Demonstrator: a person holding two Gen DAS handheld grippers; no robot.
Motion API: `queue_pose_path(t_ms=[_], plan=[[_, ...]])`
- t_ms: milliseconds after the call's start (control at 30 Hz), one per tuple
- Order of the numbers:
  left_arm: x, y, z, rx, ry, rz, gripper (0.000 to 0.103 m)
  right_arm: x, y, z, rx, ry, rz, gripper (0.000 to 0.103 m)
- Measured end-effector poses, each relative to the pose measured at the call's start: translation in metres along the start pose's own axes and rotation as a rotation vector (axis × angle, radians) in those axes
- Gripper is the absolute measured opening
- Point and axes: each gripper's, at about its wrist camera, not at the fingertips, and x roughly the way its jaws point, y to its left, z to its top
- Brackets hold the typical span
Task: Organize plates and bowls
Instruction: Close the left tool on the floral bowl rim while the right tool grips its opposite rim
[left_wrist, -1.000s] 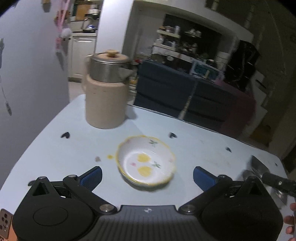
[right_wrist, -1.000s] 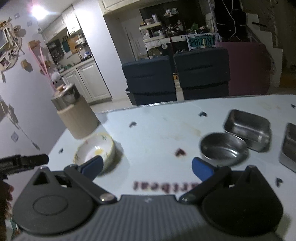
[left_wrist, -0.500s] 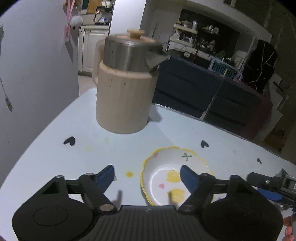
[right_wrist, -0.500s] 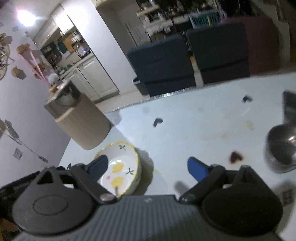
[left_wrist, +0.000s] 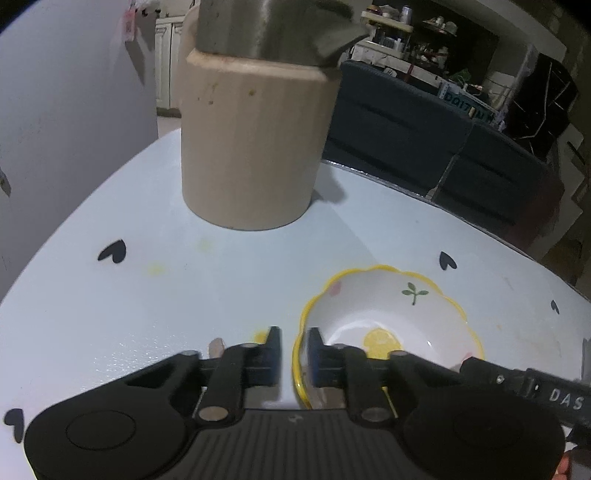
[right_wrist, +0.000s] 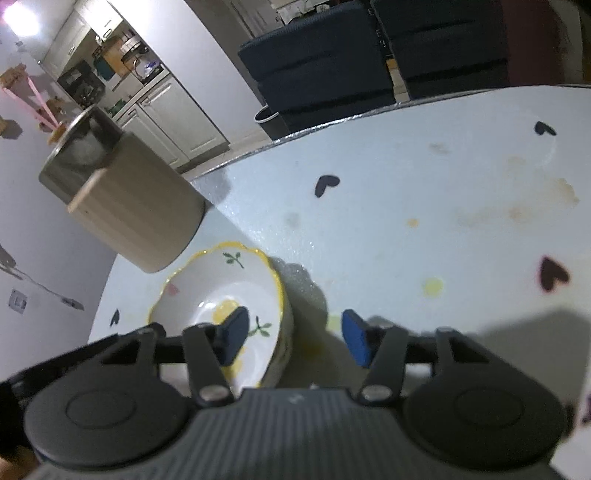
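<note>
A white bowl (left_wrist: 388, 314) with a scalloped yellow rim and lemon prints sits on the pale blue table (left_wrist: 147, 295). My left gripper (left_wrist: 294, 354) straddles the bowl's left rim. One finger is inside and one outside, the jaws are closing, and a sliver of table shows beside the outer pad. In the right wrist view my right gripper (right_wrist: 293, 339) straddles the right rim of the same bowl (right_wrist: 221, 284). Its left pad hangs over the bowl's inside and its right pad over the table. Those jaws are closing too, clear of the rim. The right gripper's body (left_wrist: 524, 384) reaches in at lower right.
A tall beige container with a steel pot on top (left_wrist: 251, 147) stands just behind the bowl, also in the right wrist view (right_wrist: 136, 206). Dark blue seats (left_wrist: 406, 136) lie beyond the table's far edge. A wall runs along the left. Black hearts and stains mark the tabletop (right_wrist: 443, 184).
Both grippers came down and in towards the bowl, and their jaws narrowed from wide open onto opposite rims. The steel dishes slid out of the right wrist view.
</note>
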Motion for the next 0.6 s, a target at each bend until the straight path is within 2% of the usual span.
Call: queue_pose_path(t_ms=[67,133,333,433,600], plan=[[0.004,0.000,0.000,0.002,0.005,-0.009,0.015,0.006,0.000,-0.001,-0.003,0.004,-0.005,0.048],[0.007,-0.001,-0.001,0.008,0.014,-0.020,0.014,0.014,-0.001,-0.002,0.005,0.020,0.000,0.032],[0.013,0.002,-0.005,0.023,0.049,-0.047,0.012,0.023,0.002,-0.003,0.002,0.046,0.039,0.016],[0.013,0.002,-0.004,0.016,0.057,-0.052,0.012,0.023,0.007,-0.005,-0.035,0.044,0.019,0.015],[0.012,0.001,-0.004,0.029,0.063,-0.052,0.011,0.022,0.007,-0.003,-0.027,0.063,0.016,0.015]])
